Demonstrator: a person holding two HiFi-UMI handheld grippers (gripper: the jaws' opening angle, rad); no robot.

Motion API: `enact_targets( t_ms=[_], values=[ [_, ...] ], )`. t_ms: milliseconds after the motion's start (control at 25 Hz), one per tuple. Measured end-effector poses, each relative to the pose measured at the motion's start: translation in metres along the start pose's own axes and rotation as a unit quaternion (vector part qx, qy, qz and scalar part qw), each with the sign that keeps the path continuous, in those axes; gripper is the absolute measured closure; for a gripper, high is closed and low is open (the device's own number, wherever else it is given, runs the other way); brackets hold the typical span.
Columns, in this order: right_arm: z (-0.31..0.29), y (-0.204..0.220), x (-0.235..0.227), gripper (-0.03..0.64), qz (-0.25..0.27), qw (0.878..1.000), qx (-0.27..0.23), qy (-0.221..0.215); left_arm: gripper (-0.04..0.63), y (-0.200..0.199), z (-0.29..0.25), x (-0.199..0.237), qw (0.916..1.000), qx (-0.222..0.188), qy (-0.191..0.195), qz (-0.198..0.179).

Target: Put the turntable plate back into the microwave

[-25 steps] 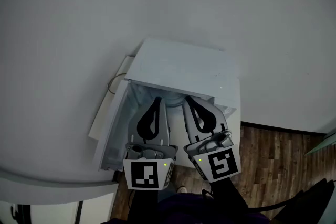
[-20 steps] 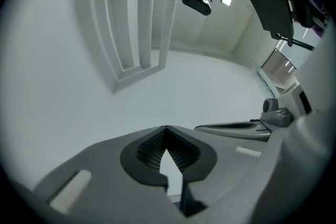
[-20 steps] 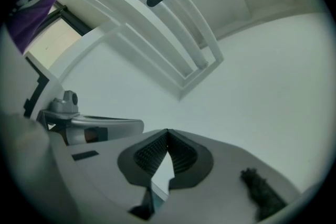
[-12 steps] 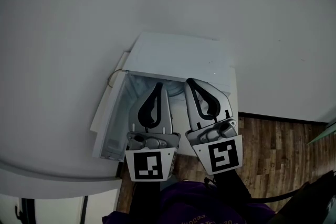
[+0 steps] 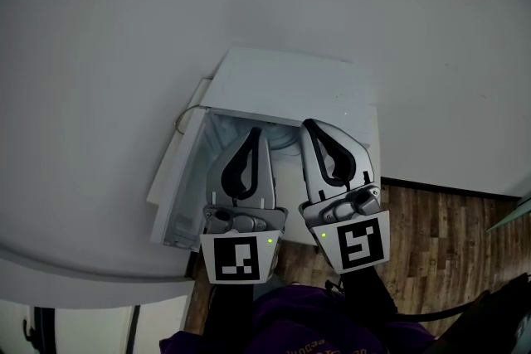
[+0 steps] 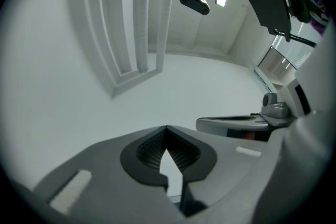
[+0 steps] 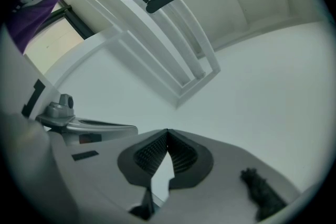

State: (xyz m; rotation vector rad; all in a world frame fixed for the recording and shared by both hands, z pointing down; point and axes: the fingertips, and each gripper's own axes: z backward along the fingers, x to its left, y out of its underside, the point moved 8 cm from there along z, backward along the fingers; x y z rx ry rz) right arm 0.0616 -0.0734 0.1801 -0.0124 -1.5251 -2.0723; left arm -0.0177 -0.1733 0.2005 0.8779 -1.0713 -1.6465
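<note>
nothing to read here, no words, no numbers, no brands: just black-and-white square patterns, left marker (image 5: pixel 238 256) and right marker (image 5: pixel 359 244), neither legible as text.

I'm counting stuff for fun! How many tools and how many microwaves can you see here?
tools: 2 (left tool, right tool)
microwave: 1
total: 3

microwave (image 5: pixel 286 87) cavity floor mostly hidden under left gripper (image 5: pixel 254 133) and right gripper (image 5: pixel 309 125); pale rounded sliver (image 5: pixel 283 142) between their tips, too little showing to tell what it is; thin loop (image 5: pixel 177 128) off the left gripper's left, too small to identify
</note>
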Motion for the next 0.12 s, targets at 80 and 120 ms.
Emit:
enact_targets(
  t_ms=[80, 120],
  values=[
    [-0.0007, -0.0009, 0.0000, 0.606, -0.002, 1.000, -0.004, -0.002, 0.589, -0.0001, 0.0010, 0.0013, 1.0000, -0.002, -0.003, 0.001],
    [-0.0010, -0.0014, -0.0002, 0.606, -0.003, 1.000, -0.006, -0.003, 0.589, -0.0002, 0.0015, 0.0019, 1.0000, -0.003, -0.005, 0.001]
  ],
)
